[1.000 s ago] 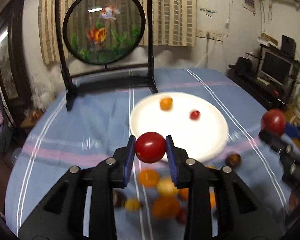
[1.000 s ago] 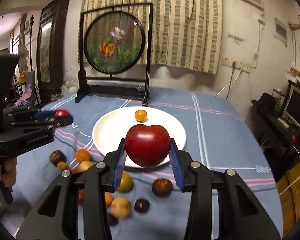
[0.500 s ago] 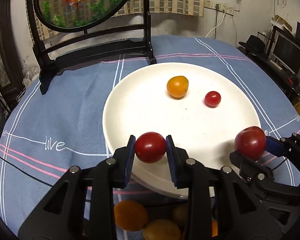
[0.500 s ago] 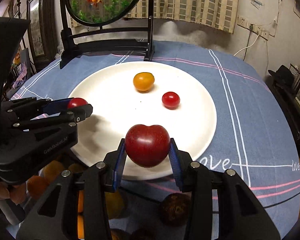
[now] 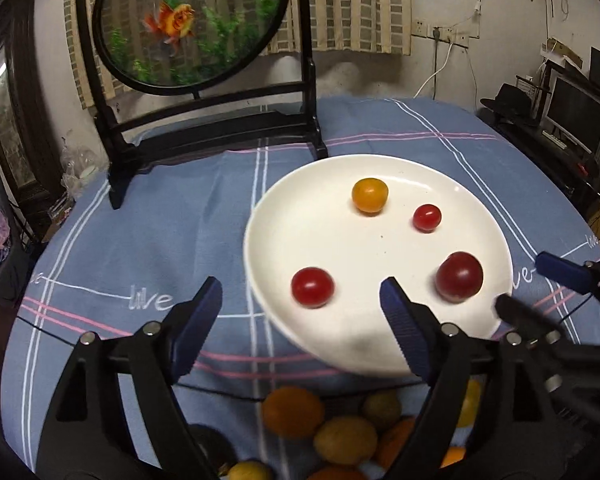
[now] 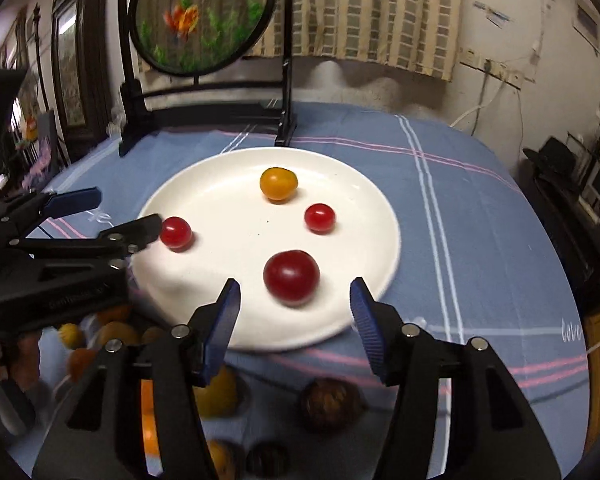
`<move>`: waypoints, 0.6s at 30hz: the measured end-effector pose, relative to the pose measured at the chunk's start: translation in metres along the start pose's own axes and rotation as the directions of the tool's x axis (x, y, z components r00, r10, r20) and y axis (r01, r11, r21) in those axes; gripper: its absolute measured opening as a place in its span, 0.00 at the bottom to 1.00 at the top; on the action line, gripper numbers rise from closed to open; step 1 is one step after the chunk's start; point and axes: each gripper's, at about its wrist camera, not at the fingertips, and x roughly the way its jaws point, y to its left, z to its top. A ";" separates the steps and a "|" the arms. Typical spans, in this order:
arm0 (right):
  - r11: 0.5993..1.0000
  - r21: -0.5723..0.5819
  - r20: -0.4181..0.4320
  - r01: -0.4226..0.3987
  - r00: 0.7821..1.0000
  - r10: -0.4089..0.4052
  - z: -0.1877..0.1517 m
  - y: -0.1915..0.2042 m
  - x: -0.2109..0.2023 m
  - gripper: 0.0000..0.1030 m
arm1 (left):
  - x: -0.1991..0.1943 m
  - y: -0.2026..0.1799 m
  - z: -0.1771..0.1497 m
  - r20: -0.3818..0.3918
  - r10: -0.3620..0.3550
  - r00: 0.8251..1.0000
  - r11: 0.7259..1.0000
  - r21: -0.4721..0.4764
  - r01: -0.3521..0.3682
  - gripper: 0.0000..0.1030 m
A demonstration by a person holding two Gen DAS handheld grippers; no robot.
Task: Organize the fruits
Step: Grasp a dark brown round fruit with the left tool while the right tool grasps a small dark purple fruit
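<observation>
While both pairs of jaws were opening to free their fruit, the left gripper (image 5: 300,300) stood wide around the red tomato (image 5: 313,286) and the right gripper (image 6: 294,306) around the dark plum (image 6: 291,277), both resting near the white plate's (image 5: 292,216) near edge.

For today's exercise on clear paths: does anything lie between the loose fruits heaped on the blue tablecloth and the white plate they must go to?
Nothing visible blocks the way. The loose fruits lie just off the near rim of the round white plate, with only bare blue striped tablecloth between. Four fruits already sit on the plate, well spaced, leaving room.
</observation>
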 end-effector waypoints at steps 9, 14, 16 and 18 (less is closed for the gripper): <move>0.995 0.103 -0.011 -0.014 1.000 0.016 -0.058 -0.016 -0.052 0.63 | -0.052 0.032 -0.051 0.025 0.031 0.999 0.998 0.046 -0.032 0.91; 0.986 0.162 -0.021 -0.041 0.999 0.044 -0.092 -0.017 -0.070 0.66 | -0.066 0.051 -0.085 -0.006 0.011 1.000 1.000 0.026 -0.011 0.91; 0.983 0.173 -0.028 -0.055 0.998 0.060 -0.103 -0.015 -0.074 0.66 | -0.066 0.055 -0.099 -0.025 0.011 1.000 0.999 0.045 -0.010 0.91; 0.982 0.178 -0.041 -0.065 0.997 0.073 -0.109 -0.012 -0.077 0.66 | -0.065 0.059 -0.107 -0.037 0.014 0.999 0.998 0.057 -0.012 0.91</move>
